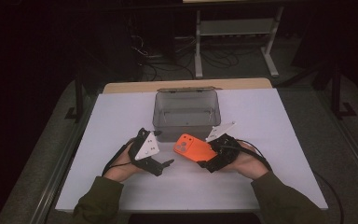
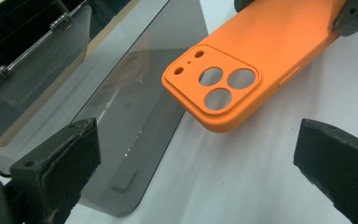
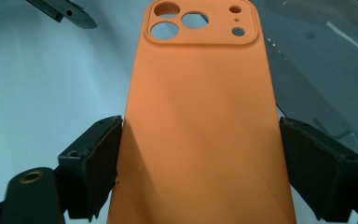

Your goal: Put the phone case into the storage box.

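An orange phone case (image 1: 194, 148) is held across its width by the right claw (image 3: 200, 154), whose two black pads are pressed against the case's long sides near its lower end. The case is carried back side up, with the camera cut-outs at the far end, and is pointed toward the left claw (image 1: 164, 164). It is seen just in front of the near wall of a grey translucent box (image 1: 186, 126), which stands toward the far edge of the white bench (image 1: 270, 140), about midway between its left and right edges, with its lid (image 2: 32, 60) folded back.

The left claw is held wide, with nothing between its pads; from its own view the camera end of the case is seen just ahead of the gap, not yet inside it.

As a judgement, the pick-up is done: the case appears lifted clear of the bench, though contact with the surface cannot be fully ruled out from the high view. What is left is less certain. Either a handover to the open left claw or a placing into the box seems intended; neither is begun. The box interior looks empty as far as can be told through its tinted walls.
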{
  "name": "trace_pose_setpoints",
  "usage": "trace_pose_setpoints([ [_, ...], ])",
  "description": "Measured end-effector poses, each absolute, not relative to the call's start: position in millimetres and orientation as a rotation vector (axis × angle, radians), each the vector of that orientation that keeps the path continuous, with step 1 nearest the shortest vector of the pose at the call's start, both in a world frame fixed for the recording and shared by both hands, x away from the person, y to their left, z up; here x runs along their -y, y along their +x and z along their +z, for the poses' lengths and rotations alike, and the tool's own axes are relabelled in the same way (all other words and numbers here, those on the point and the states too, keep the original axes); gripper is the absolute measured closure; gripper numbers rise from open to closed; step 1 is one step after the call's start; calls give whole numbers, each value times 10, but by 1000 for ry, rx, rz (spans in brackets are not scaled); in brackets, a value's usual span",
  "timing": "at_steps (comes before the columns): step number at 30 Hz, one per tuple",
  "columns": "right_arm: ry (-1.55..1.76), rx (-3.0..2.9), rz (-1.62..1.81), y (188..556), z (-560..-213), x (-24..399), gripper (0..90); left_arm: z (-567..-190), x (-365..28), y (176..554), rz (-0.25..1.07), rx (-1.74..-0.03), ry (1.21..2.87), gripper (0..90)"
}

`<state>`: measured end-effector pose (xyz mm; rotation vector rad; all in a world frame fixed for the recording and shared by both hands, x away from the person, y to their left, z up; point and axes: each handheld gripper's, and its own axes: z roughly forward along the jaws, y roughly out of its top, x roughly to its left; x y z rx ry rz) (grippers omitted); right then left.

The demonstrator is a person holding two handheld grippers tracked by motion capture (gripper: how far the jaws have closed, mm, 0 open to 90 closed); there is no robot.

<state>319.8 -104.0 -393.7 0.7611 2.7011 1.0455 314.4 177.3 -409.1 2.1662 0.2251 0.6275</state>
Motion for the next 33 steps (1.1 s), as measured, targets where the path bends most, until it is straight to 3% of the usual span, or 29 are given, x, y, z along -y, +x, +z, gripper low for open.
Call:
trace_pose_setpoints([
  [33,766,-2698,1050,3199,-3937,1045,156,-4131,-1676,3027,851,-24,2260,0],
])
